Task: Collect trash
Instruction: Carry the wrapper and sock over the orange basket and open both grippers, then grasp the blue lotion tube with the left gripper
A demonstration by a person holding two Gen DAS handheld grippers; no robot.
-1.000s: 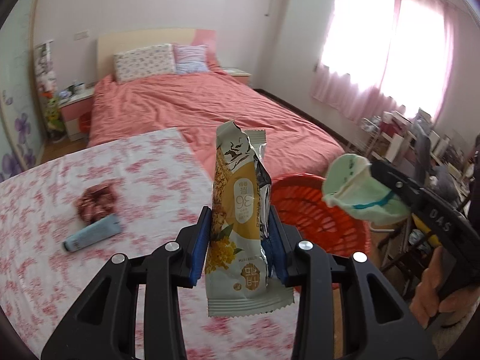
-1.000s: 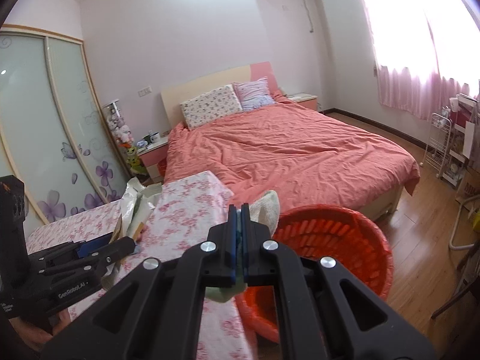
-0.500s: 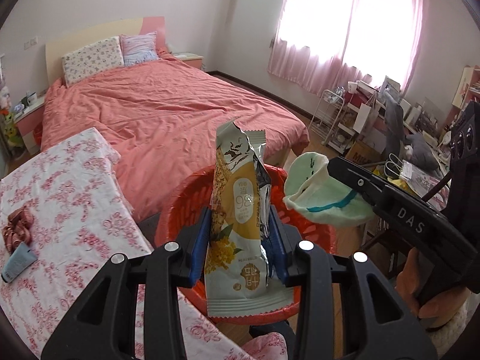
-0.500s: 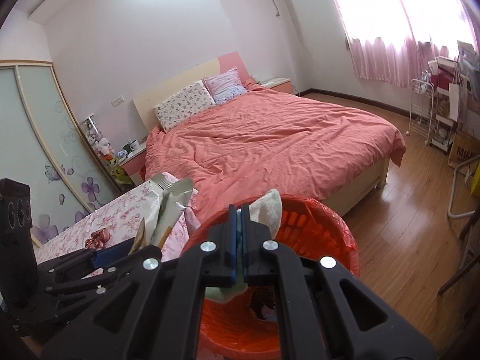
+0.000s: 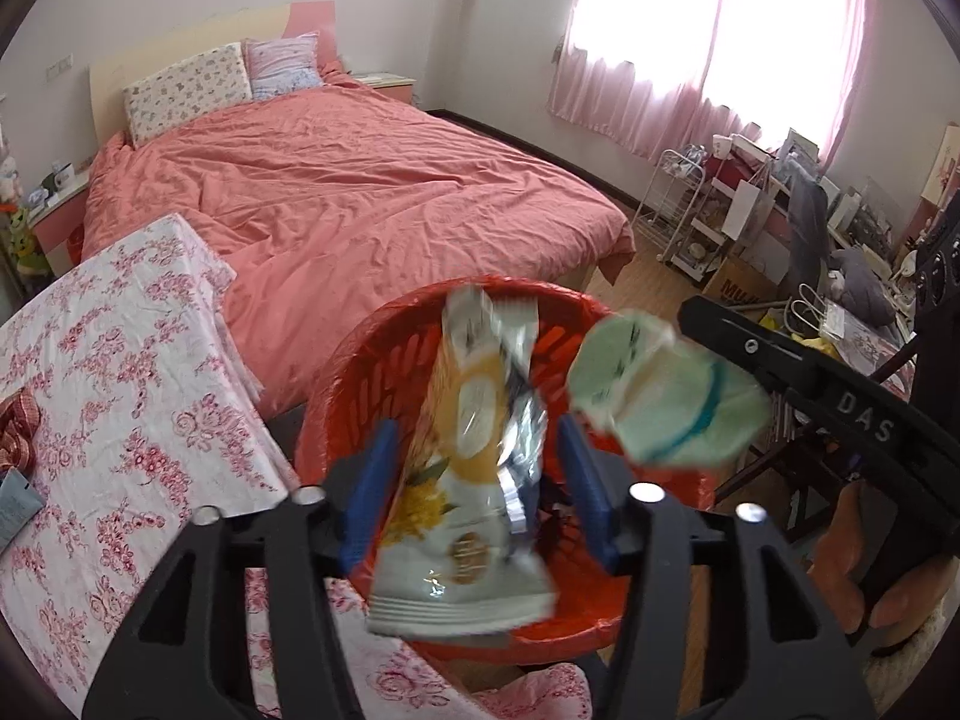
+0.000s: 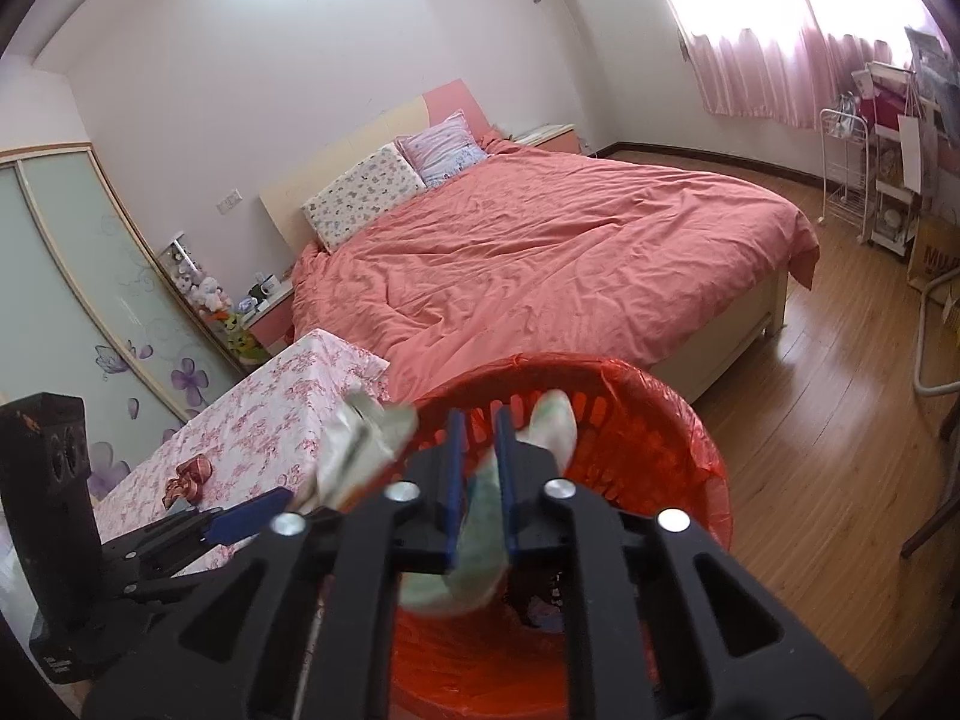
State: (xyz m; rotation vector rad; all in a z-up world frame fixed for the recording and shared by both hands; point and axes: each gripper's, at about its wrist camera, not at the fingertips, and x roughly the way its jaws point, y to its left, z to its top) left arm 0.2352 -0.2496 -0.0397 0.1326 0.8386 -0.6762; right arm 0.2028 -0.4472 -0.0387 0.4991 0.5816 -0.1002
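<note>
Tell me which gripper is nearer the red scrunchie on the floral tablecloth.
Left. The left gripper, jaws opening around the snack wrapper, hangs over the basket beside the table; the scrunchie lies on its side. The right gripper is farther across the basket.

A home bedroom: a wide bed under a rumpled coral-pink duvet (image 6: 540,252) with two patterned pillows (image 6: 366,192), sheer pink window curtains (image 5: 690,60) (daylight behind), wood-plank floor (image 6: 840,420), frosted flower-printed wardrobe doors (image 6: 90,276).
</note>
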